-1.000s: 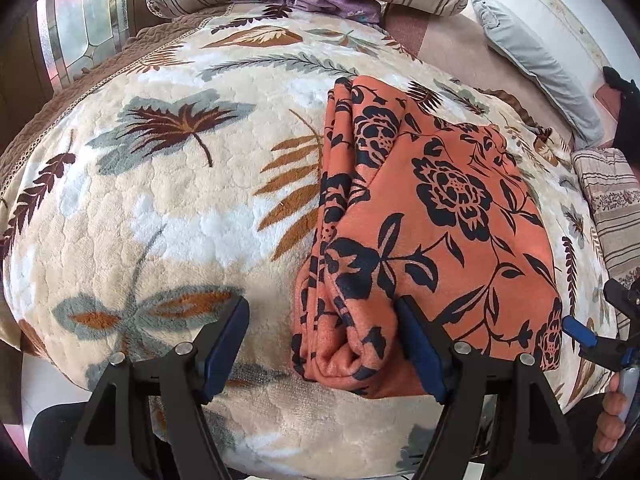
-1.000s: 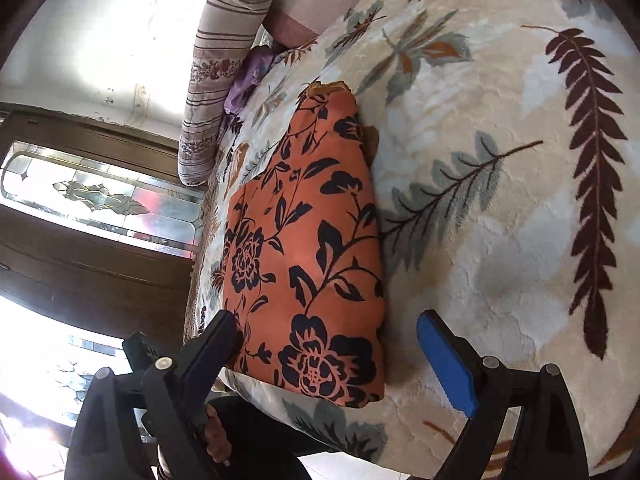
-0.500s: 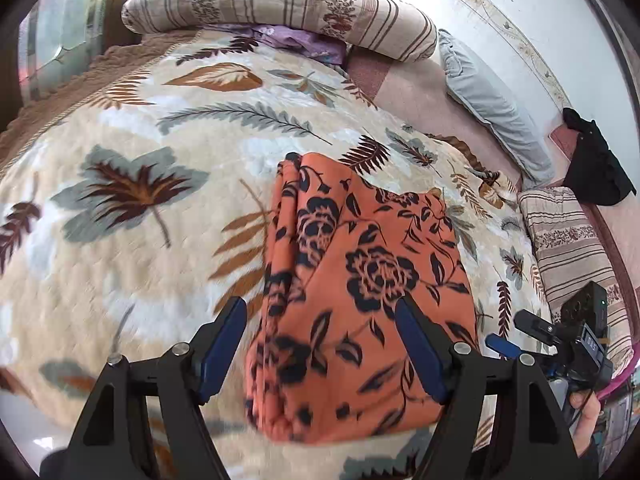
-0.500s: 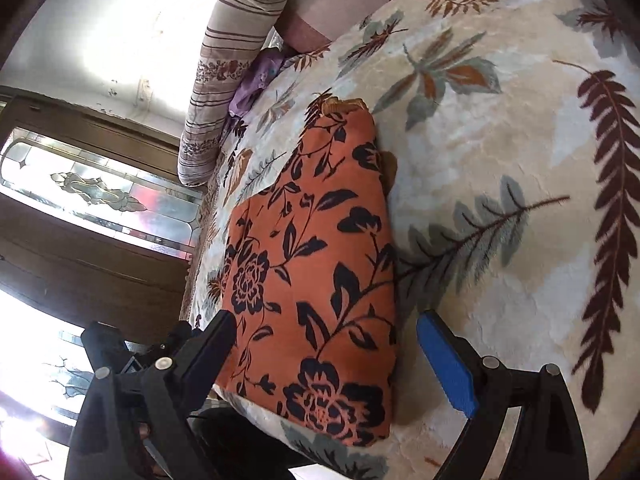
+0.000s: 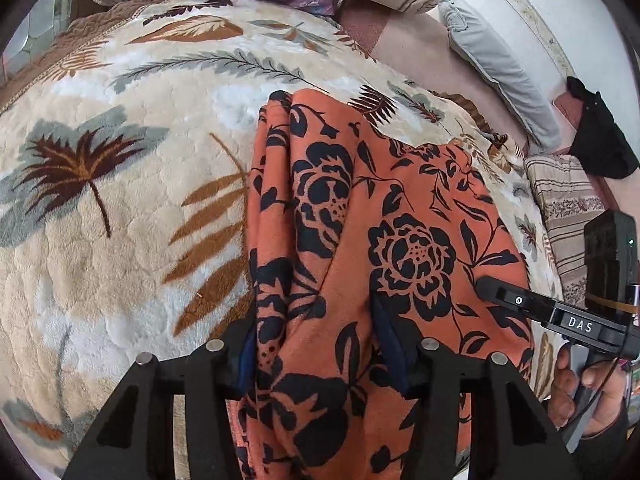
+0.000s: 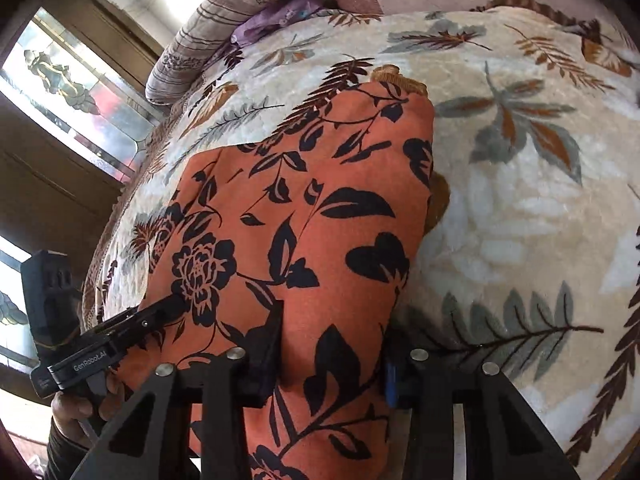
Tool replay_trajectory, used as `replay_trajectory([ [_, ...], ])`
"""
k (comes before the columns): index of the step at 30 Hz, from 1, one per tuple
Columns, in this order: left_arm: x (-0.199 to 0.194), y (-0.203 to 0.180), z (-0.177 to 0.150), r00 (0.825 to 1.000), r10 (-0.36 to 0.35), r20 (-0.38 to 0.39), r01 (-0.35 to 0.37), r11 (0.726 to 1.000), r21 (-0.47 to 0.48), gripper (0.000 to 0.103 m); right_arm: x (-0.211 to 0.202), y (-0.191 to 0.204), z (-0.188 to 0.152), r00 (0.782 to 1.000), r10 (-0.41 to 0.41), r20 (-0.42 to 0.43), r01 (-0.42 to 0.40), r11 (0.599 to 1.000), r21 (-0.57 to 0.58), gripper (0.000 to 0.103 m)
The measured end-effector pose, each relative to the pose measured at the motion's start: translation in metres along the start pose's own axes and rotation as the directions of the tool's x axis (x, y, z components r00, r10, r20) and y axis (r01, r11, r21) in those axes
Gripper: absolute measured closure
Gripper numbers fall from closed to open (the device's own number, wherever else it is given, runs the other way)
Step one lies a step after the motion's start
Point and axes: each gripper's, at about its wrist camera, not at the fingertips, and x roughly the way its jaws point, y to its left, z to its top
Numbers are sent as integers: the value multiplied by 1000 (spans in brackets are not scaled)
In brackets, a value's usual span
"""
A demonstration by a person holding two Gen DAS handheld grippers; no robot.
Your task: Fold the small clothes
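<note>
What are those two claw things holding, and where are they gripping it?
Both hold the folded cloth at its near edge: the left gripper pinches the left corner, the right gripper the right corner.

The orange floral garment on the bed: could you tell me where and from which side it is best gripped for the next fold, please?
Grip the orange floral garment at its near edge, one gripper per corner, coming in from the bed's foot. That edge overhangs, letting fingers close around it, as the left gripper and right gripper show.
</note>
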Motion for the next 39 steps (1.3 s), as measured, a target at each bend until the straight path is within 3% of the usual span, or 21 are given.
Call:
replay_trajectory([
  [2, 1, 3, 0, 1000, -13, 2, 13, 1000, -11, 48, 4, -4, 0, 1000, 6, -13, -6, 1000, 8, 57],
  [3, 0, 3, 0, 1000, -16, -1, 16, 1000, -16, 46, 6, -12, -1, 999, 44, -13, -43, 997, 56, 43],
  [5, -7, 4, 4, 1000, -14, -7, 14, 1000, -14, 46, 11, -32, -7, 988, 157, -6, -154, 973, 171, 29],
  [10, -31, 3, 19, 997, -50, 51, 52, 998, -36, 41, 4, -63, -18, 938, 334, 88, -344, 880, 327, 27],
  [12, -6, 3, 15, 999, 22, -32, -23, 1000, -12, 42, 12, -66, -17, 927, 366, 84, -371, 861, 348, 34],
  [13, 6, 7, 9, 998, 33, -57, -33, 999, -11, 41, 15, -60, -15, 943, 327, 60, -329, 892, 310, 45],
  [14, 4, 9, 6, 1000, 20, -22, -20, 1000, -15, 41, 14, -50, -13, 968, 251, 28, -250, 938, 239, 57],
  [16, -8, 3, 6, 998, 62, 6, -62, 998, 0, 42, 1, -18, -11, 995, 95, 28, -97, 993, 67, 62],
  [18, -27, -13, 4, 987, 147, 66, -150, 988, 46, 46, -8, 16, -14, 997, -46, 54, 51, 994, -95, 63],
  [19, -39, -24, 1, 984, 142, 104, -151, 985, 83, 46, -6, 21, -14, 996, -73, 55, 78, 990, -114, 62],
  [22, -45, -43, -10, 987, 112, 113, -129, 980, 153, 46, 2, -4, -12, 999, 51, 10, -52, 998, 42, 43],
  [24, -17, -38, -18, 983, 175, 52, -181, 968, 173, 44, -2, -26, -14, 986, 164, 24, -166, 973, 159, 37],
  [27, -14, -34, -20, 980, 181, 82, -193, 966, 174, 43, -11, -57, -11, 957, 268, 115, -290, 909, 299, 28],
  [29, -12, -35, -22, 979, 187, 86, -200, 963, 183, 43, -4, -76, -1, 938, 304, 166, -346, 845, 409, 27],
  [30, -12, -34, -21, 979, 182, 90, -196, 963, 183, 42, 7, -82, 5, 930, 333, 156, -367, 814, 449, 33],
  [31, -12, -32, -21, 980, 174, 91, -188, 966, 176, 42, 20, -82, 12, 923, 367, 112, -376, 805, 459, 52],
  [32, -12, -31, -21, 981, 169, 92, -182, 968, 170, 42, 22, -73, 19, 944, 322, 76, -324, 852, 413, 70],
  [33, -12, -30, -21, 982, 167, 93, -181, 969, 169, 42, 12, -54, 25, 969, 236, 73, -247, 915, 318, 71],
  [35, -13, -31, -24, 982, 161, 102, -177, 970, 169, 42, -11, -23, 30, 988, 95, 119, -113, 980, 161, 71],
  [37, -13, -31, -26, 980, 165, 110, -182, 968, 171, 42, -5, -17, 27, 994, 7, 105, -21, 991, 133, 71],
  [39, -13, -33, -24, 979, 170, 109, -187, 967, 173, 42, 1, -34, 19, 995, 55, 83, -73, 969, 235, 58],
])
